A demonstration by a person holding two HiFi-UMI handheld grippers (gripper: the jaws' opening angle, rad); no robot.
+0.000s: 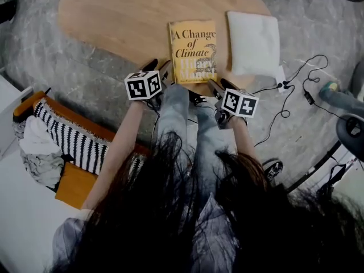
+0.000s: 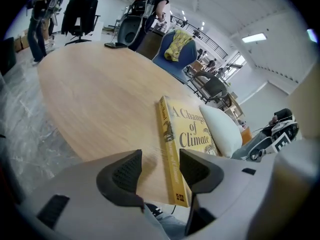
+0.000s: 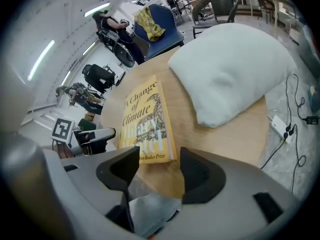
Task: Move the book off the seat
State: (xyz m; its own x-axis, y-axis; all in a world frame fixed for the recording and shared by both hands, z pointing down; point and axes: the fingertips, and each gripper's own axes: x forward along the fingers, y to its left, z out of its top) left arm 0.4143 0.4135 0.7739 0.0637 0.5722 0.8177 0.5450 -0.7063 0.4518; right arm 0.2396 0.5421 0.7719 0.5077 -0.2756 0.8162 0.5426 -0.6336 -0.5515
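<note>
Evidently the book lies on the bench, with a pillow at 3 o'clock. Left gripper and right gripper jaws stand open and empty. Next step, by judgement: withdraw both.

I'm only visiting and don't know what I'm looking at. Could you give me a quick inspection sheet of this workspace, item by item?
Surface: wooden table with a rounded edge, mostly bare.
Job's things: yellow book lies flat on the table, near the edge closest to the person.
Clutter: white pillow on the table to the book's right in the head view, not touching it.
Grippers: left claw and right claw are both open and hold nothing, one at each side of the book's near end.
Cables: black cables trail over the floor right of the table.
Surroundings: striped cushion on a seat at the left; blue chair beyond the table.
</note>
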